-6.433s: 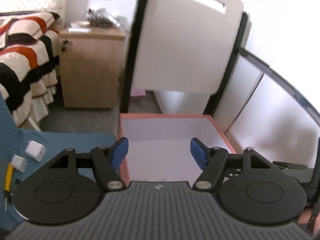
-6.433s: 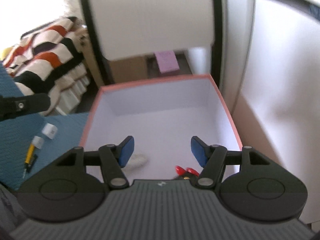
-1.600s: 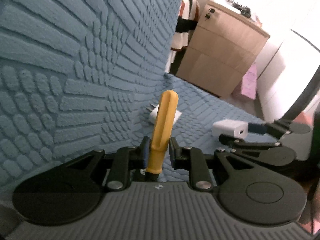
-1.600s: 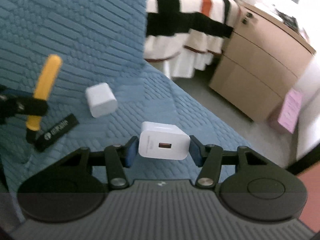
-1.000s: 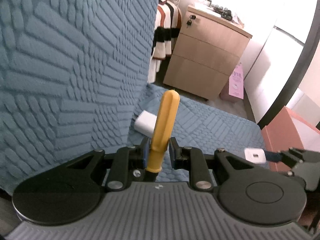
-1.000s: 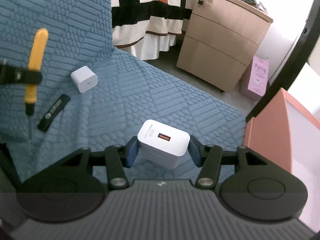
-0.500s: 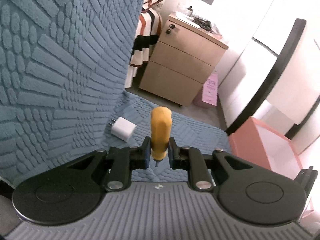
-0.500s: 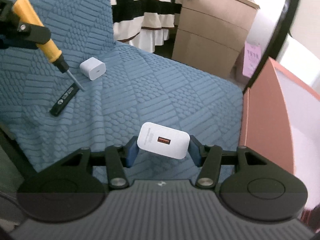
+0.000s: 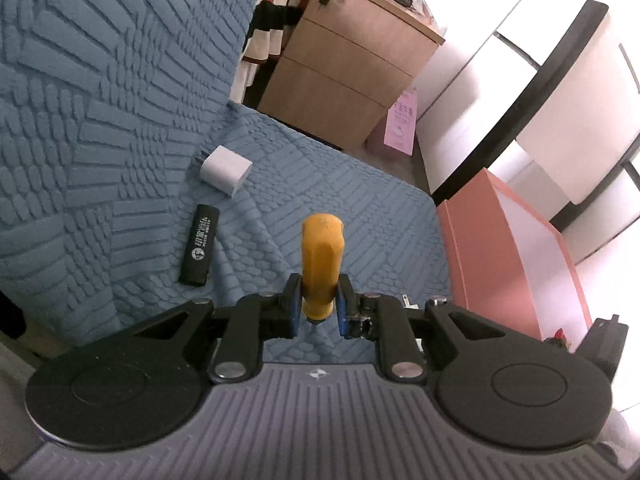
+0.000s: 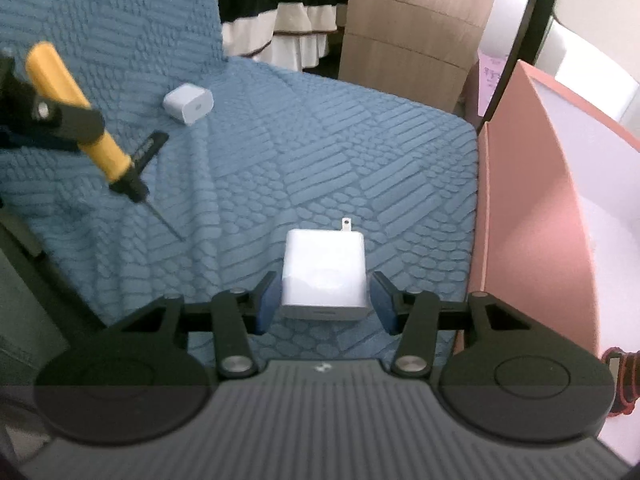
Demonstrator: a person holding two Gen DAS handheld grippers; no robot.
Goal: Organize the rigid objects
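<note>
1. left gripper (image 9: 316, 312): clamped on 1 yellow-handled screwdriver (image 9: 321, 264), blue pads (image 9: 291, 304) pressed to both sides of the handle; handle end points away from the camera, with the metal tip toward it.
2. same screwdriver in the right wrist view (image 10: 80, 116): tilted, thin shaft angled down toward the blue textured cover (image 10: 320, 152) but apart from it; held in the air above the cover's left part.
3. right gripper (image 10: 326, 308): 1 white charger block (image 10: 324, 276) sits between the blue pads; left pad right at the block's side, right pad (image 10: 383, 308) showing a thin gap, so cannot tell whether the grip is firm; metal prongs point away from the camera.
4. resting on the cover: 1 smaller white charger cube (image 9: 227, 170), near the fold where the cover rises; 1 black stick-shaped item with white lettering (image 9: 200, 250) just beside it, closer to the camera, not touching it.
5. chargers counted: 2 in all, 1 at the right gripper and 1 on the cover.
6. 1 salmon-pink box with a white inside (image 9: 496, 256): open, just beside the cover's right edge; a small red item (image 10: 618, 380) at its near corner, too cut off to identify.
7. beyond the cover: 1 wooden drawer cabinet (image 9: 340, 68), 1 pink card or booklet (image 9: 400, 128) leaning near its foot, and striped bedding (image 10: 280, 4).
</note>
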